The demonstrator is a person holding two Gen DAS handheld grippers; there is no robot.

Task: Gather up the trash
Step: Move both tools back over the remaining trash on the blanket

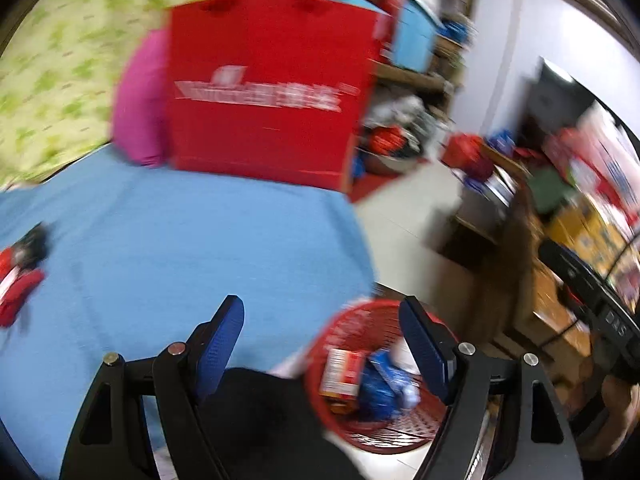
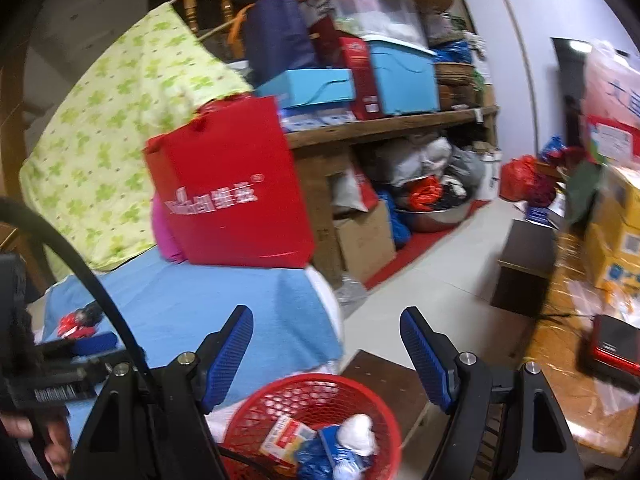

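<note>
Both grippers, left gripper (image 1: 322,330) and right gripper (image 2: 326,340), hover spread and empty above the red basket (image 2: 280,400).

Red paper bag (image 2: 228,184) on blue cloth (image 2: 192,300), perhaps touching pink cushion (image 1: 140,96).

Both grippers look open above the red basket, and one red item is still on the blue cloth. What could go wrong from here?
1. The red wrapper lies far across the blue cloth from the red basket, so it could drop off on the way.
2. The left gripper trails a black cable that might snag.
3. The red bag stands close by; a wide swing may topple it.
</note>
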